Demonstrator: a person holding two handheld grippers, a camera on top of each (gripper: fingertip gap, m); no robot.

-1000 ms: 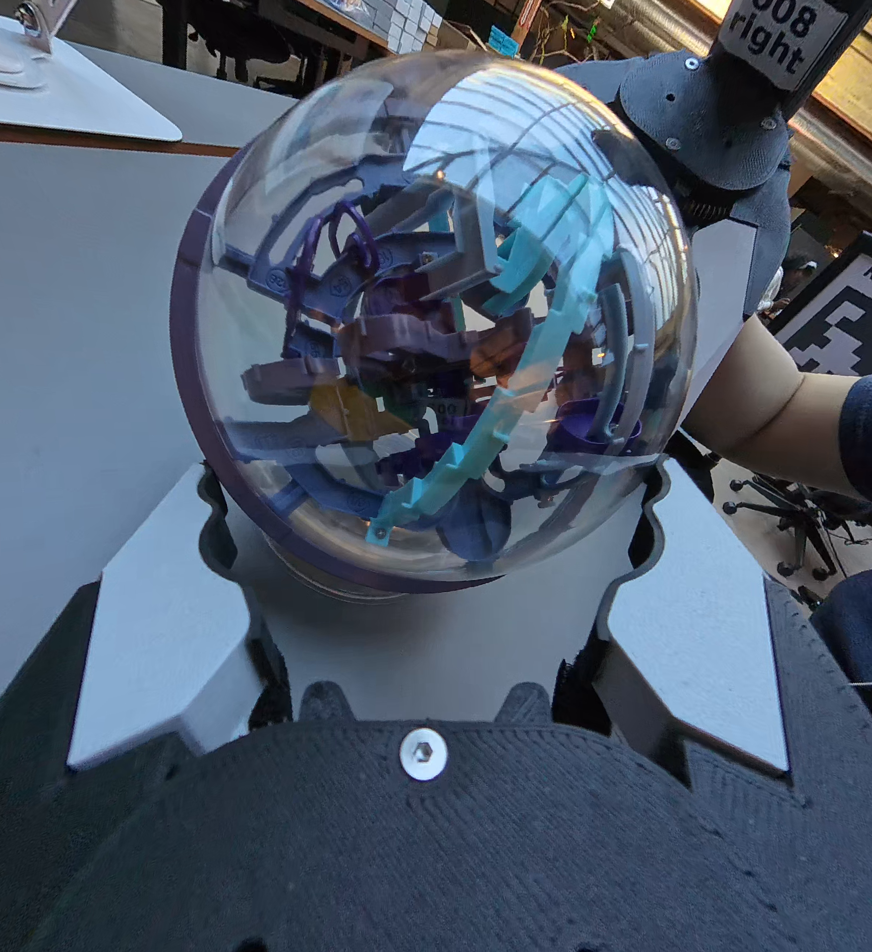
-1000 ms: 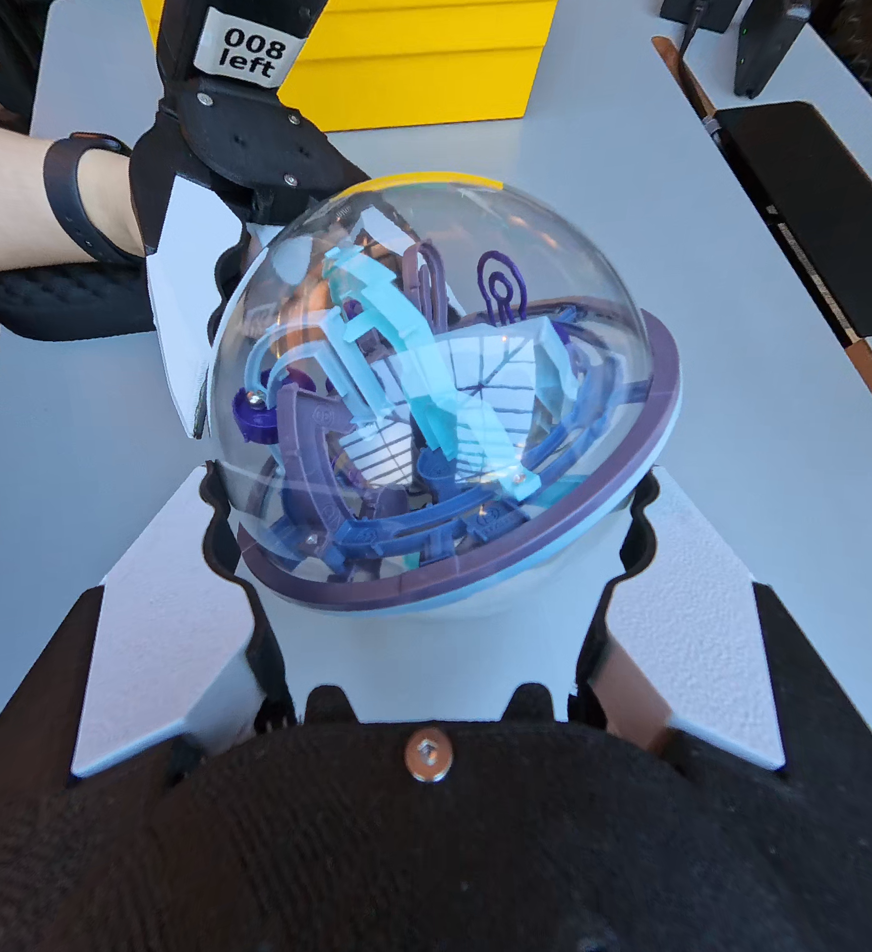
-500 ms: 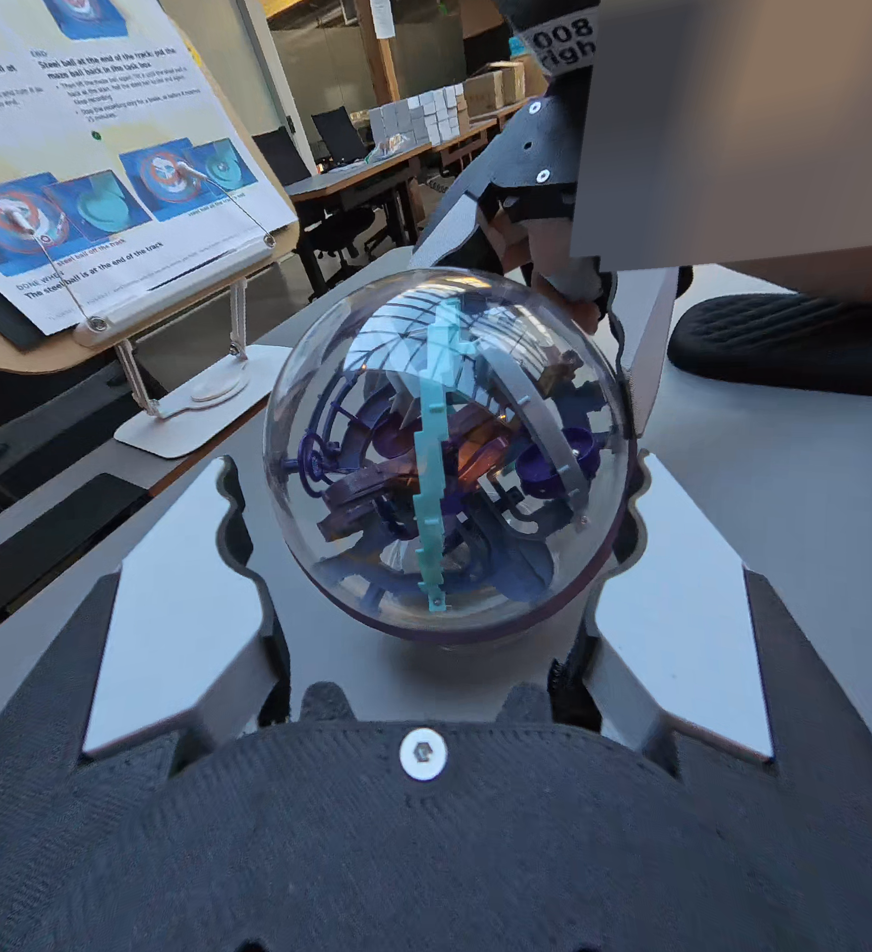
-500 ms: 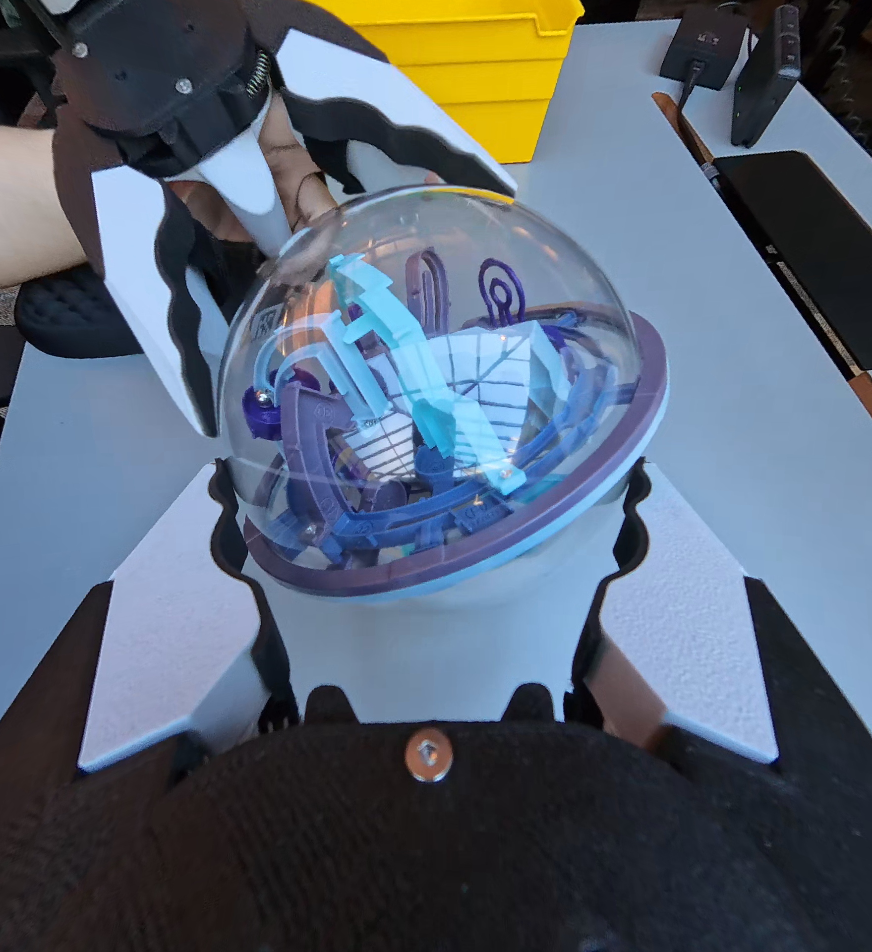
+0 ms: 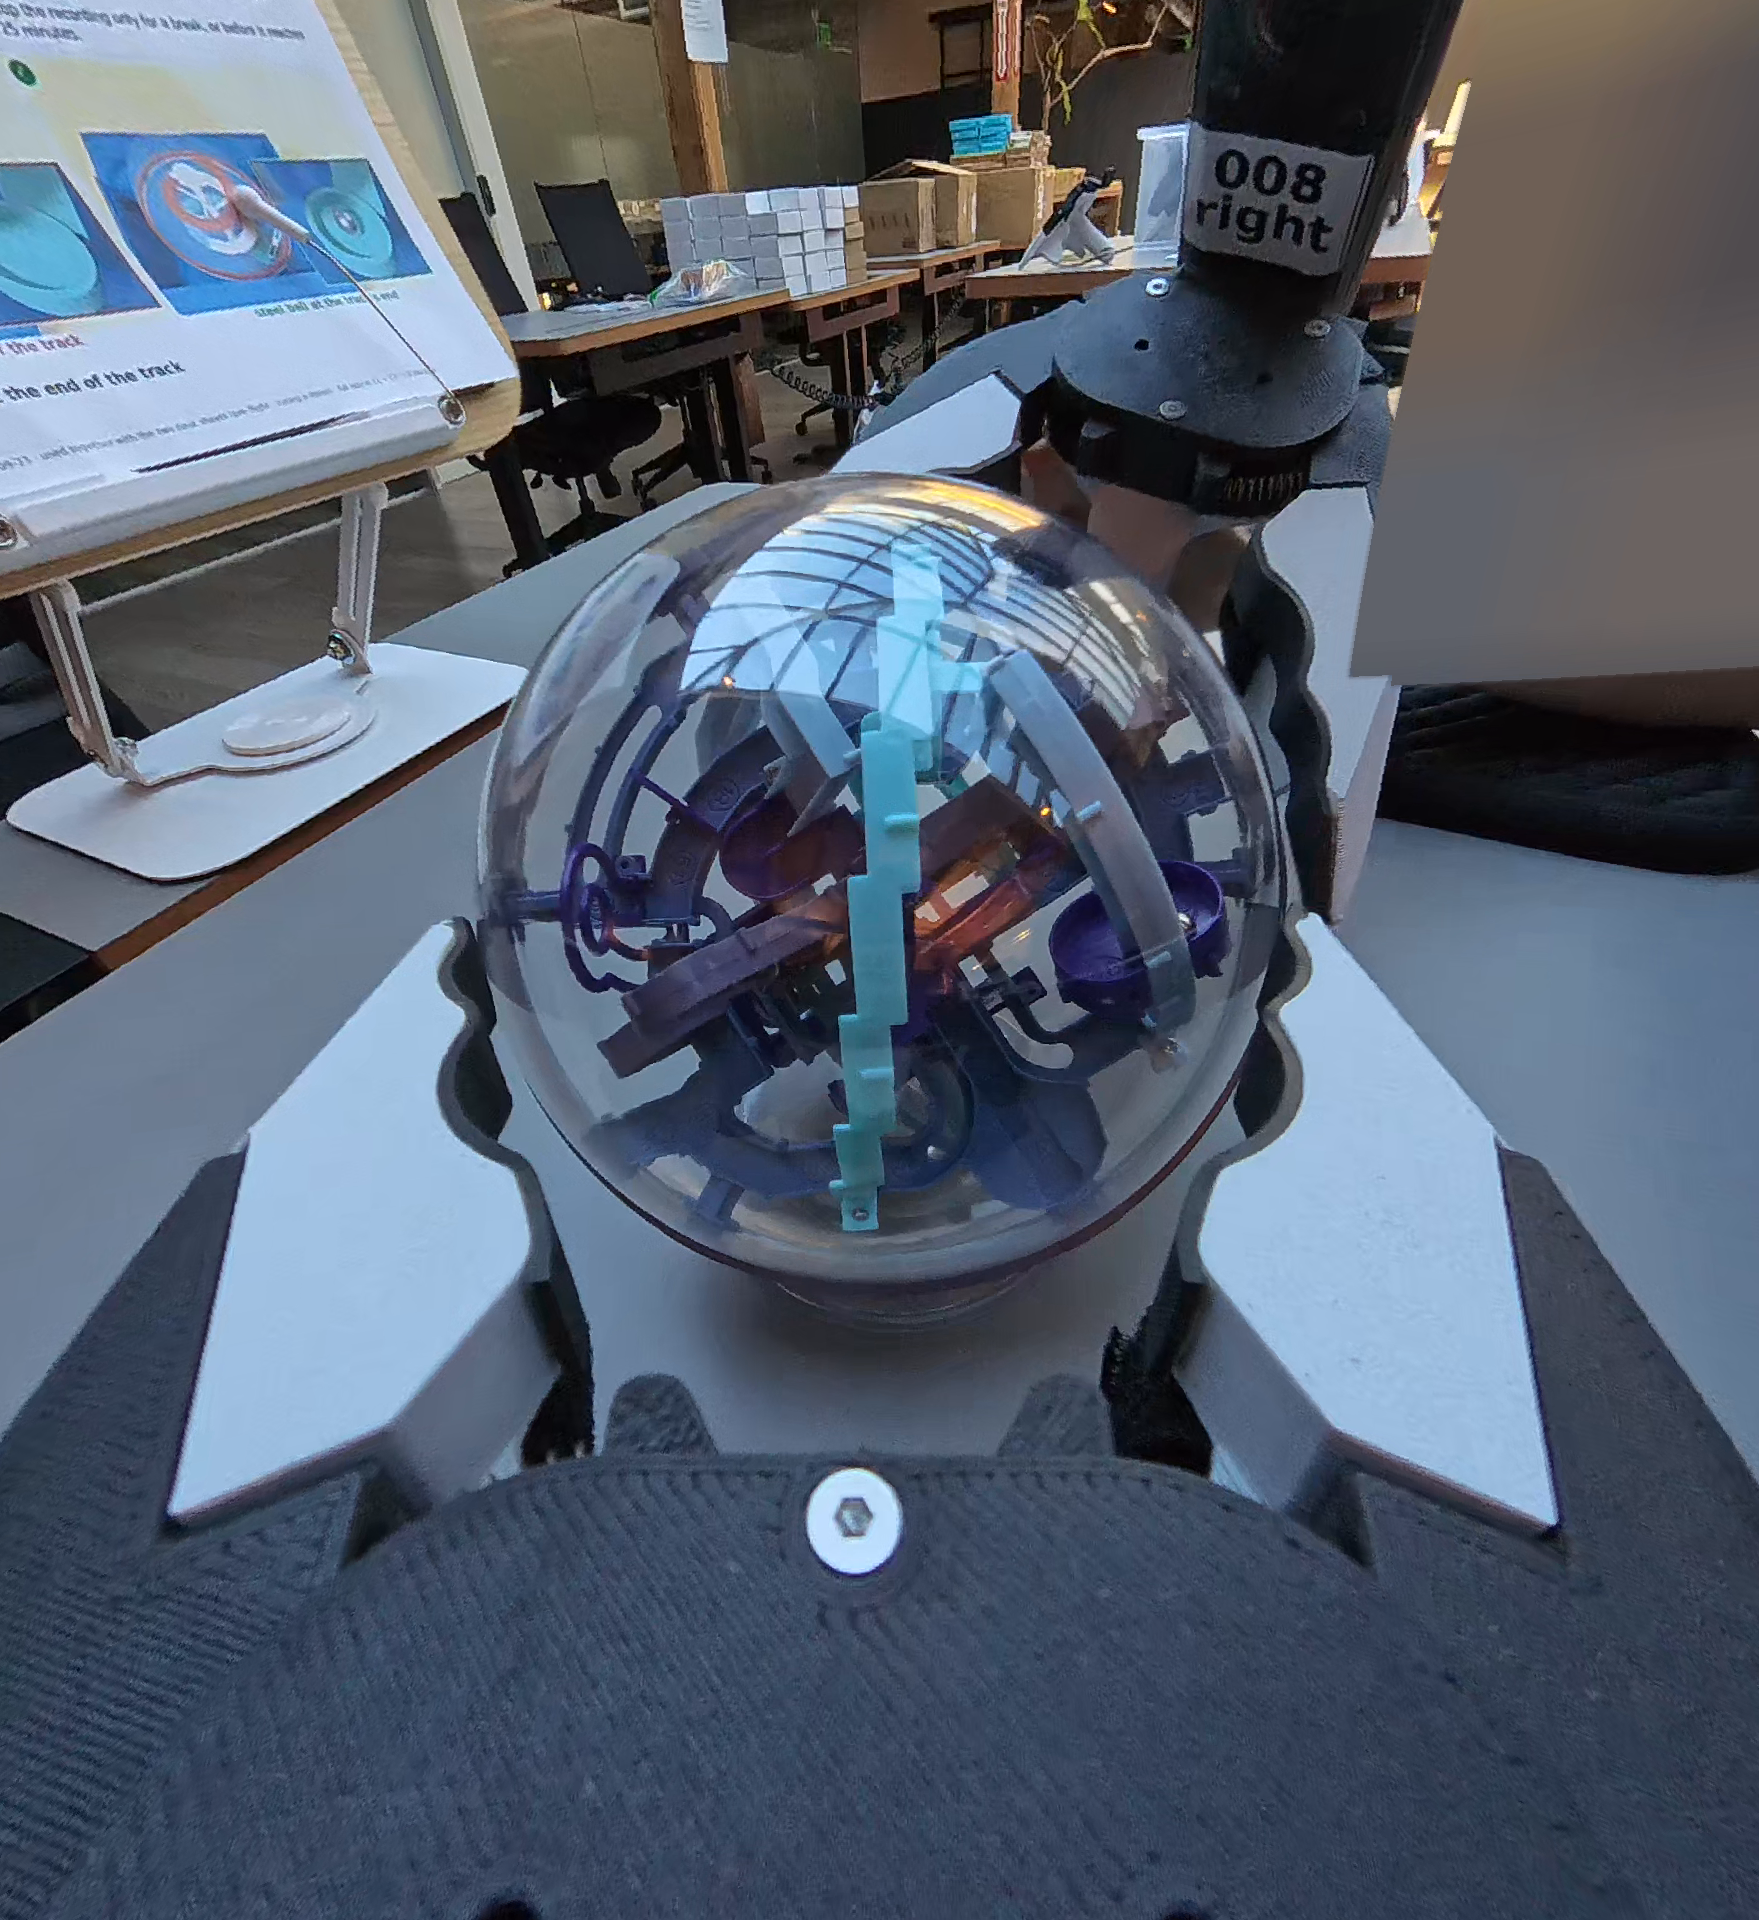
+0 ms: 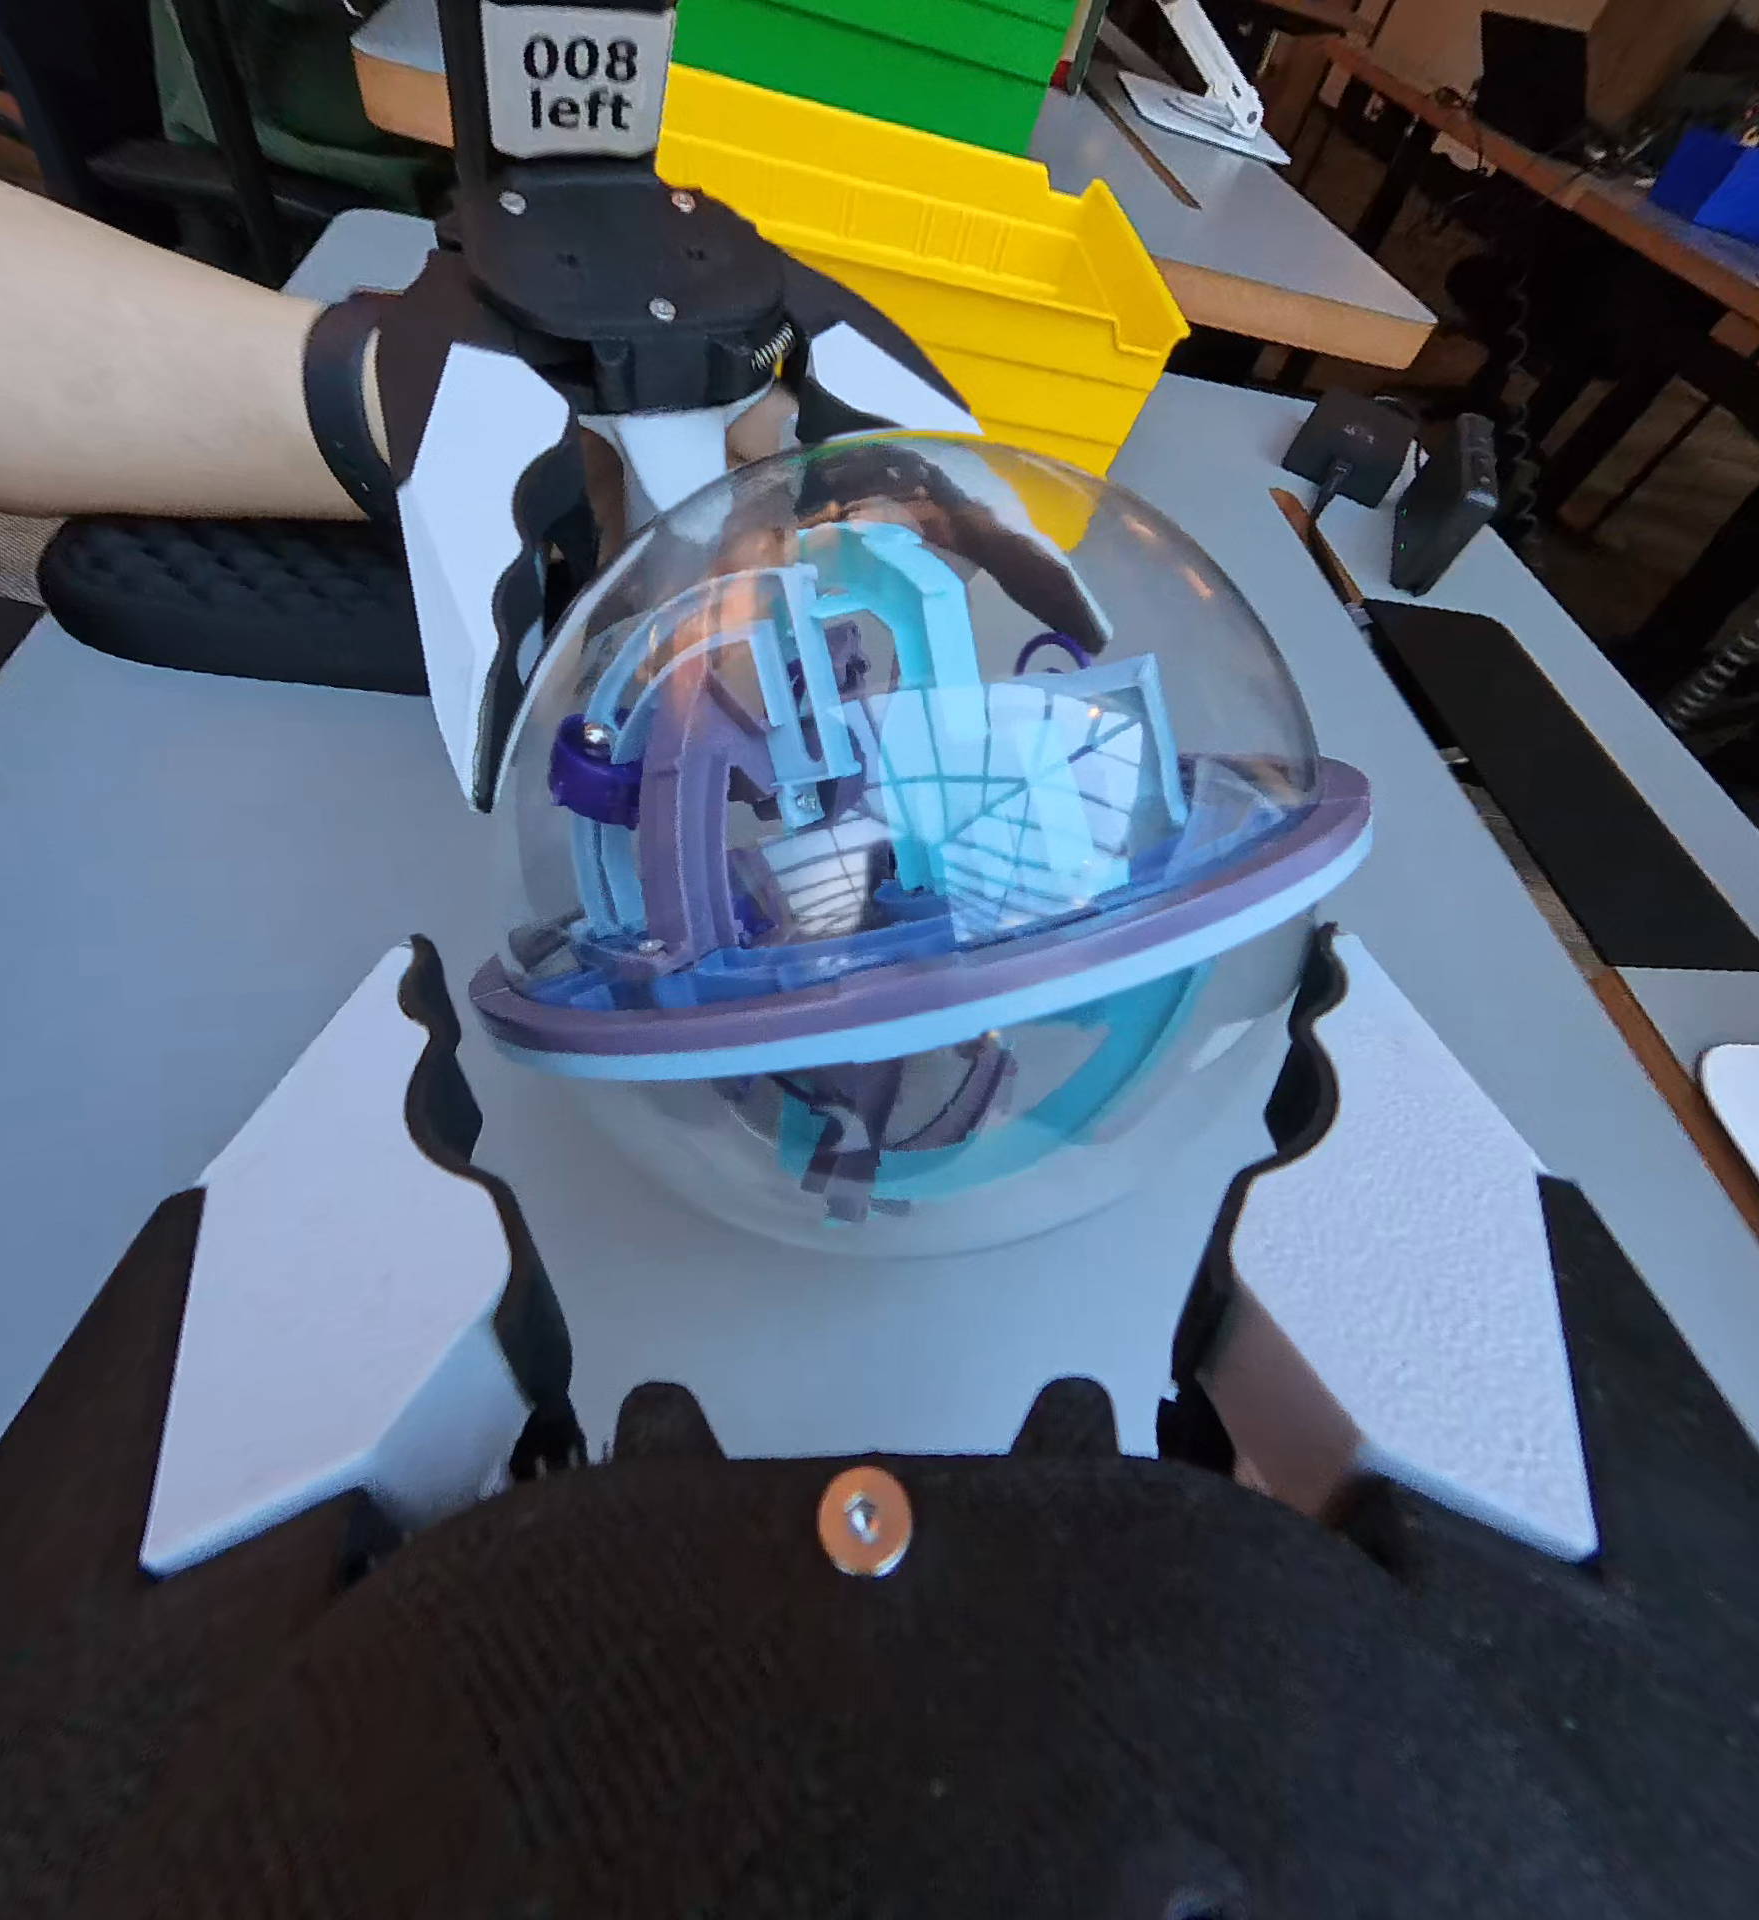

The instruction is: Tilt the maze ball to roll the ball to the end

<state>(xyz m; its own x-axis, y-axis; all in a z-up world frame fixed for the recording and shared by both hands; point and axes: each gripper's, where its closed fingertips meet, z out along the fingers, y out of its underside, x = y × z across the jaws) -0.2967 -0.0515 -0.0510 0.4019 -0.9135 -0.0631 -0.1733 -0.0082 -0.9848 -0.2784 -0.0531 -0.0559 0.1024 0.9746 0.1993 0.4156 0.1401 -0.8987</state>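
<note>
Rows of desks, stacked white boxes and office chairs fill the room behind the grey table (image 5: 1581, 1039); a paper sheet on a white stand (image 5: 189, 727) sits off to the left. From the left wrist view, the maze ball (image 5: 880, 862) sits between the two white fingers of the left gripper (image 5: 880, 997), whose jaws are spread wide yet pressed against the sphere's flanks, so it is clamped on the ball; a turquoise stepped track (image 5: 880, 935) runs top to bottom inside, and a dark purple cup (image 5: 1135, 935) lies to its right; the right gripper (image 5: 1301, 665) shows behind, at the far side of the sphere.

From the right wrist view, the right gripper (image 6: 875, 1049) also closes on the maze ball (image 6: 916, 831), its black-edged fingers meeting the shell just under the purple equator ring (image 6: 958, 997); the ring slopes slightly, higher on the right; a small steel ball (image 6: 596, 738) rests in a purple cup on the left; yellow and green bins (image 6: 958, 239) stand behind; the left gripper (image 6: 750, 540) grips the far side.

I judge the step to be tilting slowly; both grips should stay firm and move together, since the smooth shell could slip; small wrist rolls, watching the steel ball, would keep it on its track rather than letting it drop off.
</note>
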